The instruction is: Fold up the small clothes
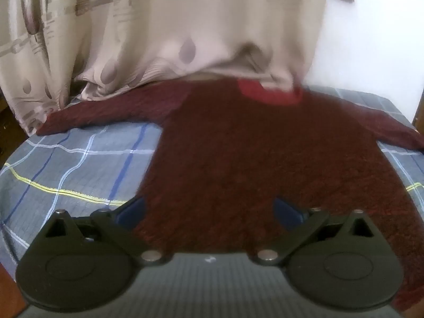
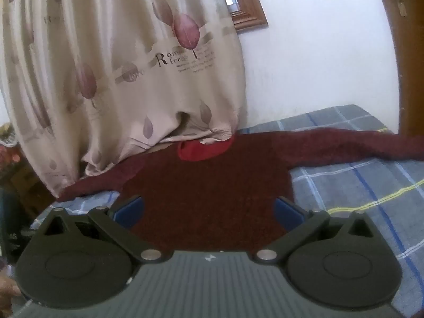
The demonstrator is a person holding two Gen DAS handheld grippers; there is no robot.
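A small dark maroon knitted sweater [image 1: 238, 153] with a red collar [image 1: 270, 94] lies flat on the checked bed sheet [image 1: 79, 164], sleeves spread left and right. My left gripper [image 1: 209, 209] is open and empty above the sweater's bottom hem, towards its left side. In the right wrist view the same sweater [image 2: 209, 185] lies with its collar [image 2: 204, 149] at the far end and one sleeve [image 2: 344, 145] stretched right. My right gripper [image 2: 209, 209] is open and empty above the hem, towards the right side.
A beige curtain [image 2: 127, 79] with leaf prints hangs behind the bed, its lower edge touching the collar. A white wall [image 2: 318, 53], a wooden window frame [image 2: 249, 13] and a wooden door [image 2: 408, 53] stand at the right. The bed's left edge drops off [image 1: 10, 137].
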